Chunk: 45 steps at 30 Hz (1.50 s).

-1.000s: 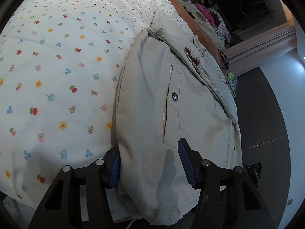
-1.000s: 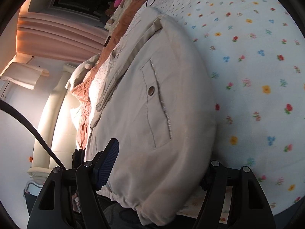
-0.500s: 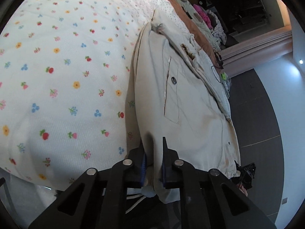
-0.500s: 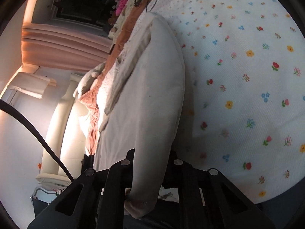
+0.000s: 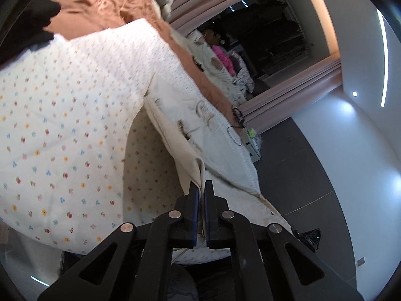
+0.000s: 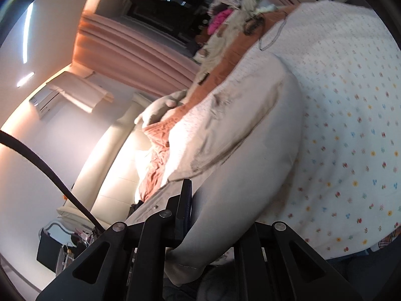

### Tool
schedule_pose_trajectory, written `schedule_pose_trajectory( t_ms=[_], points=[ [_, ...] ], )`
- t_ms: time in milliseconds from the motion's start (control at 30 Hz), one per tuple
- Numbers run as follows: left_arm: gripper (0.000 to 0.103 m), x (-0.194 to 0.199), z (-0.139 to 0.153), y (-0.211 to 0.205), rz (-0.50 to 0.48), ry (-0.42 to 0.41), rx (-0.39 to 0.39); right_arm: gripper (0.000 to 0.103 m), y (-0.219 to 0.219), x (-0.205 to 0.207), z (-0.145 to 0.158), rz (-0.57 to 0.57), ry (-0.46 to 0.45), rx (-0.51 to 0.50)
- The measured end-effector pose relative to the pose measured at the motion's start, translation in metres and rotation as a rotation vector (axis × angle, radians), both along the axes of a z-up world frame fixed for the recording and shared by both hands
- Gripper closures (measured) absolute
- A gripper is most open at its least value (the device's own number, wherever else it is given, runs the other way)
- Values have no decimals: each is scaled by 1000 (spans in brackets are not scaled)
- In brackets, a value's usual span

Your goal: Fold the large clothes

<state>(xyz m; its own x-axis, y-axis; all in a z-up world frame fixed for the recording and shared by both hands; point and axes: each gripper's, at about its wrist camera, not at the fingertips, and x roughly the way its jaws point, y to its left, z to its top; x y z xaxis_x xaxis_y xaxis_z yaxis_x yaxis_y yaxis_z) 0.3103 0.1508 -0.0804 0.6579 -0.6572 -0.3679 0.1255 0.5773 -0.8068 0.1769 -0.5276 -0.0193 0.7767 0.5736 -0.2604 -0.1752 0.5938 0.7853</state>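
Observation:
A large beige jacket [image 5: 198, 123] lies stretched across a bed. Its near edge is raised off the bed, pinched between the blue pads of my left gripper [image 5: 201, 188], which is shut on the cloth. In the right wrist view the same beige jacket [image 6: 253, 140] bulges up from the bed. My right gripper [image 6: 198, 200] is shut on its other near edge. Only that gripper's left finger [image 6: 185, 195] shows; the cloth drapes over the right one.
The bed wears a white flowered cover [image 5: 62, 125] with a rust-brown blanket [image 5: 105, 2] along its far side. A pile of clothes [image 5: 223, 57] and pink curtains [image 6: 140, 50] stand beyond. Dark floor [image 5: 305, 188] lies to the right; a padded headboard [image 6: 110, 165] shows at left.
Both grippers closed on the jacket's near edge, then rose, lifting that edge off the bed. Both views now tilt up toward the far side of the room.

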Motion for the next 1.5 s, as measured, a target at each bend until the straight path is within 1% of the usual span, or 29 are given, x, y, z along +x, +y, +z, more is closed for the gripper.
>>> schedule_pose_trajectory(
  t_ms=[167,233,333,433,500,533,567,633,767,900,933,1033,1133,1233,1333,1500],
  points=[
    [97,-15,38,5,-7,-75,-18,94,11,-20,38,23,-71,-22],
    [97,-25,51,5,-6,-109,-17,94,15,-20,42,33,-89,-29],
    [97,-37,72,8,-3,-154,-25,94,20,-33,54,54,-128,-37],
    [97,-43,90,10,1,-194,-28,94,19,-34,56,50,-154,-37],
    [97,-42,97,10,3,-213,-21,94,13,-31,49,33,-164,-37],
    [97,-39,101,9,6,-216,-12,94,12,-24,36,20,-164,-41],
    [97,-35,103,8,10,-215,-4,94,11,-21,33,-1,-163,-43],
    [97,-20,104,8,18,-209,-1,94,11,-14,27,-34,-159,-48],
    [97,10,110,11,43,-176,-4,94,8,3,24,-78,-132,-61],
    [97,40,120,4,48,-173,17,94,10,22,34,-96,-109,-74],
    [97,46,122,3,49,-174,20,94,14,25,42,-93,-109,-77],
    [97,72,128,-1,53,-173,29,94,17,42,54,-103,-100,-90],
    [97,100,132,-5,56,-167,39,94,17,62,61,-113,-88,-96],
    [97,127,135,-10,59,-157,66,94,18,86,62,-124,-73,-108],
    [97,156,133,-16,66,-141,94,94,22,108,64,-138,-52,-135],
    [97,202,119,-24,64,-99,134,94,29,150,67,-167,-14,-177]
  ],
)
